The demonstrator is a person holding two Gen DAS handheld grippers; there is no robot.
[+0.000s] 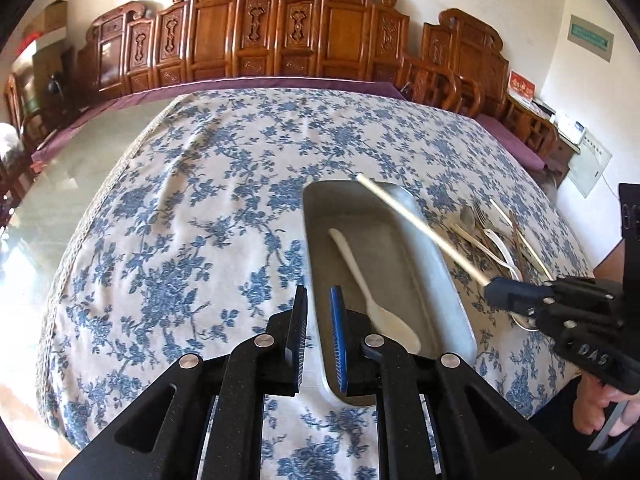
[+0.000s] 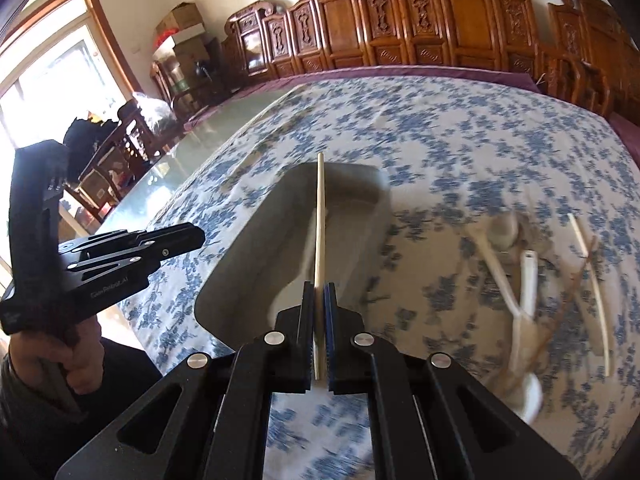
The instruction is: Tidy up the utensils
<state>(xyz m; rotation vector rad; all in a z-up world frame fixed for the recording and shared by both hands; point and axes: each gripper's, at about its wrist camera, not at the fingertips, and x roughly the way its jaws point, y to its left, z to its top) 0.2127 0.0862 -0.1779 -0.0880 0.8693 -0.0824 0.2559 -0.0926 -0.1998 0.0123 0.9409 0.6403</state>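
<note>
A grey metal tray (image 1: 432, 264) lies on the blue-flowered tablecloth with a white plastic spoon (image 1: 372, 296) inside. My left gripper (image 1: 318, 294) is open and empty, its jaws astride the tray's near left rim. My right gripper (image 2: 319, 292) is shut on a pale chopstick (image 2: 319, 216) that points forward over the tray (image 2: 240, 264). The same chopstick (image 1: 420, 228) and right gripper (image 1: 490, 290) show in the left wrist view, right of the tray. A pile of utensils (image 1: 496, 232) lies right of the tray, and it also shows in the right wrist view (image 2: 528, 280).
Carved wooden chairs (image 1: 288, 36) line the far side of the table. The tablecloth (image 1: 192, 216) covers a glass-topped table (image 1: 80, 184) whose bare part shows at left. The left gripper (image 2: 120, 256) shows at the left of the right wrist view.
</note>
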